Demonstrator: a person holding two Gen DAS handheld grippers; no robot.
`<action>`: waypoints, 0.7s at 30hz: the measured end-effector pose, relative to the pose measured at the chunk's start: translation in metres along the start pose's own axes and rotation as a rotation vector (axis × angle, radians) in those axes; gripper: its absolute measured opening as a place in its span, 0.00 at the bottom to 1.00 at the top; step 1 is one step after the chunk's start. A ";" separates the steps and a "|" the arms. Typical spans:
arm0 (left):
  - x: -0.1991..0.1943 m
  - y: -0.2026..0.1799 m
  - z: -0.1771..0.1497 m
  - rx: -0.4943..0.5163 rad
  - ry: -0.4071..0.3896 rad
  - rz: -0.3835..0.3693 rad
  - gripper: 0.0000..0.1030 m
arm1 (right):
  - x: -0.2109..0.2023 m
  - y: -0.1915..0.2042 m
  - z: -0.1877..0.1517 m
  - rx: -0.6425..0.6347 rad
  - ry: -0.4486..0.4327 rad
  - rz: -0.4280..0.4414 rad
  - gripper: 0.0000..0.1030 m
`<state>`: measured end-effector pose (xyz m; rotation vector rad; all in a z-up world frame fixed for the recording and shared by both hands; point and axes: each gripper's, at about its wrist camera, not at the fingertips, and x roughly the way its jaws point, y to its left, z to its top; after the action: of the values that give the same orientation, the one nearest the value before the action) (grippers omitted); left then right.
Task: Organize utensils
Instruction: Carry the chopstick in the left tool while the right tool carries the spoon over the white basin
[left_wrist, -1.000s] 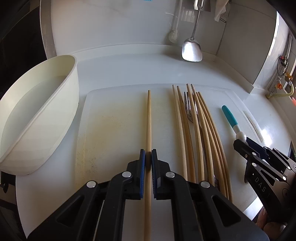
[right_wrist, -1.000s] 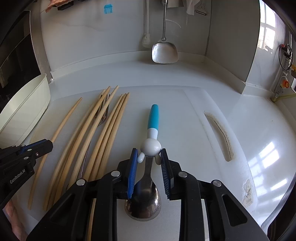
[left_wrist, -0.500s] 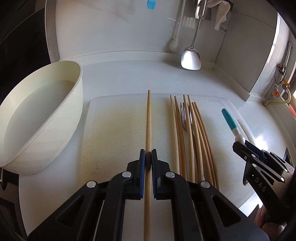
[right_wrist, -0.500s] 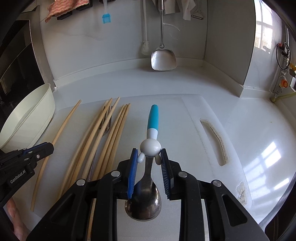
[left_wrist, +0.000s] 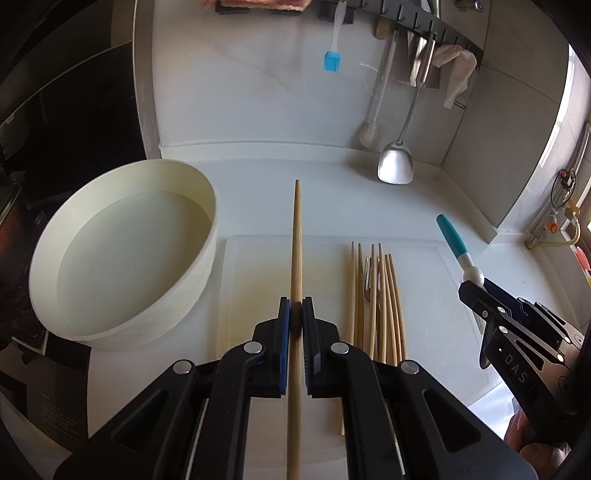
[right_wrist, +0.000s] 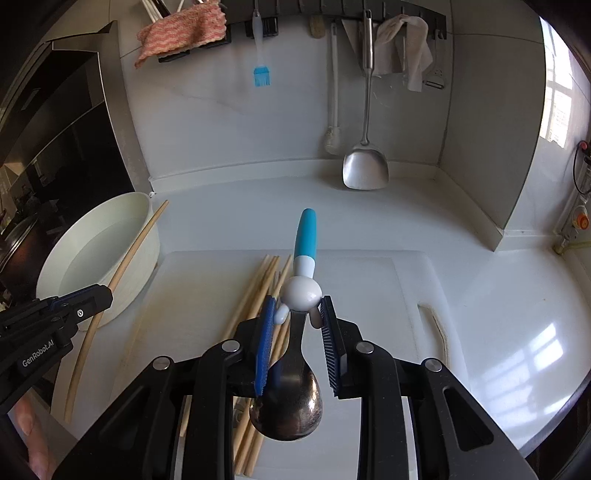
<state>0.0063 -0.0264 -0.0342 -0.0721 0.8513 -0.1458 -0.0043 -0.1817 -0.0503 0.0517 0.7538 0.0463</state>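
Roughly six chopsticks (left_wrist: 384, 306), one fork (left_wrist: 366, 280) on board (left_wrist: 258, 280)

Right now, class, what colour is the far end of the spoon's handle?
Bright blue, above a white band; the spoon shows best in the right wrist view.

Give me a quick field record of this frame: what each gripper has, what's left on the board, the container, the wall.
left gripper: shut on one chopstick, held clear of the board
right gripper: shut on spoon with blue handle, bowl end toward the camera
cutting board: white, stained; bundle of chopsticks with a fork among them
basin: white, left of the board, no utensils inside
wall rail: spatula, blue brush, cloths hanging
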 end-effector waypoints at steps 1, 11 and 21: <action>-0.006 0.005 0.003 -0.011 -0.004 0.009 0.07 | 0.000 0.005 0.004 -0.013 0.000 0.010 0.24; -0.037 0.074 0.027 -0.085 -0.032 0.091 0.07 | 0.005 0.080 0.046 -0.070 -0.006 0.114 0.24; -0.022 0.179 0.055 -0.086 -0.007 0.128 0.07 | 0.045 0.180 0.087 -0.068 0.024 0.166 0.24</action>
<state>0.0512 0.1542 -0.0035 -0.0978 0.8521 0.0115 0.0839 -0.0025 -0.0058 0.0493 0.7704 0.2304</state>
